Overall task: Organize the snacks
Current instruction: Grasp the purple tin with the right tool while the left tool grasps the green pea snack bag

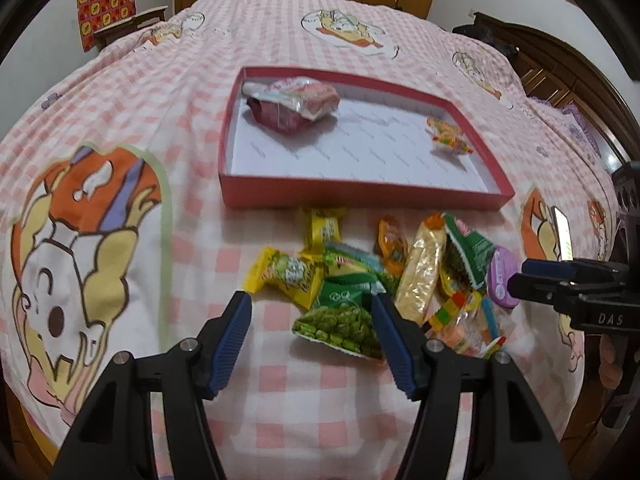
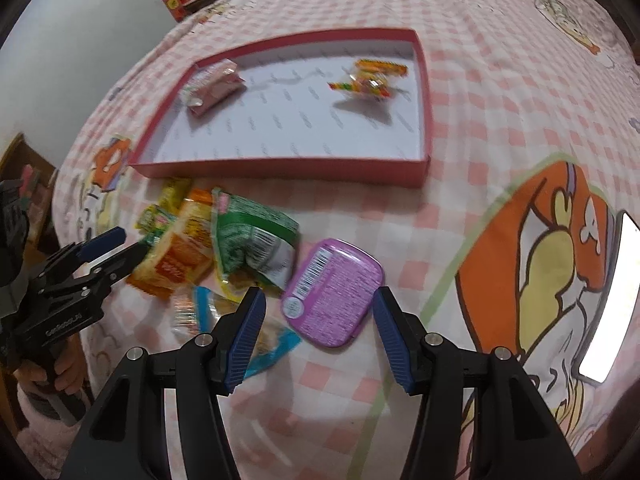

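Left gripper [image 1: 312, 304] hovers low with jaws spread, empty, over a green snack packet [image 1: 340, 324] in the loose snack pile [image 1: 384, 276]. Right gripper [image 2: 318, 300] is likewise spread and empty, straddling a purple tin [image 2: 334, 292]. Both rest on a pink checked bedsheet [image 1: 160, 128]. The red tray [image 1: 360, 196] beyond holds 2 wrapped items, its middle bare.

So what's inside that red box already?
The red box holds a pink-and-maroon packet pile and one colourful candy bag. Anything beneath the pile is hidden.
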